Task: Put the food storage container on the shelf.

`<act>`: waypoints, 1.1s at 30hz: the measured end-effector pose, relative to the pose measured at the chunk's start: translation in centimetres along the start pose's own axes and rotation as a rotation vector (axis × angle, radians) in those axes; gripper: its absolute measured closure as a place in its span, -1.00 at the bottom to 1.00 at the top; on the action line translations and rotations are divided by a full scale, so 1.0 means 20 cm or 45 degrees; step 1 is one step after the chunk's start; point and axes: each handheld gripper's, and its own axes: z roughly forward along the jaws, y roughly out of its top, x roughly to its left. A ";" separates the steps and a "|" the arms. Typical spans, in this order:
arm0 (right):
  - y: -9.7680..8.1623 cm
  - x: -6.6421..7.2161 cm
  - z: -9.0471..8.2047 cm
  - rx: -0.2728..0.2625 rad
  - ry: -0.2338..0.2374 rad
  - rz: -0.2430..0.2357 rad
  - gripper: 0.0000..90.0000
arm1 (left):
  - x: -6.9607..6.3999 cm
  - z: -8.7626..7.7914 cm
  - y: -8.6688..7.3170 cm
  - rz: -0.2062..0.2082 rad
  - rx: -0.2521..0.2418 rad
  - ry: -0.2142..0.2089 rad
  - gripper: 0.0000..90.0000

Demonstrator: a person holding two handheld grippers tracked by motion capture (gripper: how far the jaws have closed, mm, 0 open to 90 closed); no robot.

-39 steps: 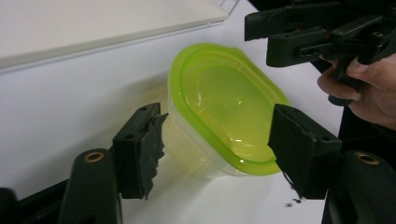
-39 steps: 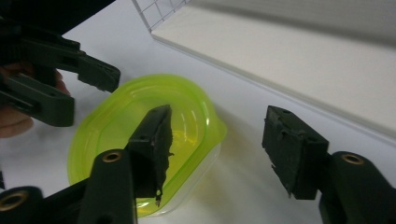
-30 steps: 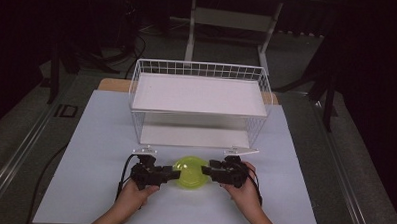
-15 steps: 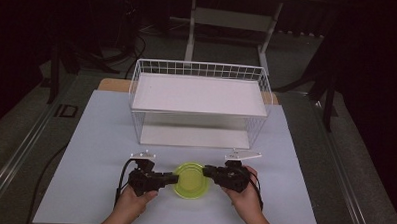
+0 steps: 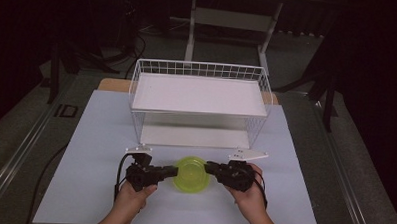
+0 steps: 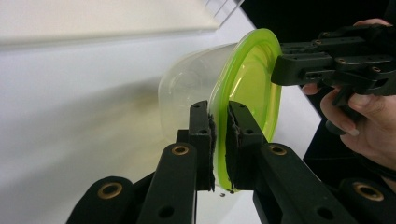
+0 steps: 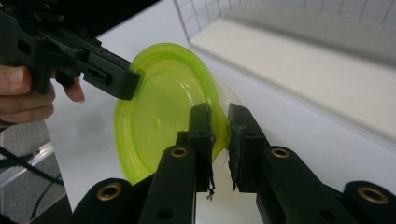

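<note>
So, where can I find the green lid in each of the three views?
High view: the green lid lies low at centre, between the two grippers.
Left gripper view: right of centre, edge-on, its rim between the jaws.
Right gripper view: left of centre, its rim between the jaws.
Shared landmark: the white wire rack behind it.

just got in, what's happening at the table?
A person holds a two-jaw gripper in each hand, both clamped on one small clear container with a green lid. The left gripper pinches the lid's rim on one side; the right gripper pinches the opposite edge. The container sits near the front of the white mat, between the hands, lid on. Behind it stands a white wire rack with two shelves, with nothing on either that I can see.
</note>
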 end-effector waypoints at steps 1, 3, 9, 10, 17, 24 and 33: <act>0.02 0.00 -0.01 -0.006 -0.004 -0.010 0.79 | -0.01 -0.01 0.01 0.007 -0.011 -0.004 0.84; 0.05 0.01 -0.04 -0.021 -0.015 -0.025 0.79 | -0.03 -0.02 0.04 0.017 -0.020 -0.010 0.84; 0.15 0.03 -0.12 -0.059 -0.029 -0.060 0.79 | -0.10 -0.06 0.14 0.065 -0.055 -0.023 0.84; 0.16 0.03 -0.14 -0.067 -0.028 -0.061 0.79 | -0.11 -0.07 0.16 0.081 -0.063 -0.020 0.84; 0.28 0.04 -0.21 -0.137 -0.028 -0.084 0.80 | -0.19 -0.13 0.28 0.122 -0.091 -0.015 0.84; 0.39 0.03 -0.27 -0.183 -0.042 -0.090 0.79 | -0.24 -0.17 0.41 0.147 -0.124 -0.014 0.84; 0.56 0.01 -0.31 -0.207 -0.065 -0.111 0.79 | -0.27 -0.20 0.57 0.166 -0.160 -0.008 0.84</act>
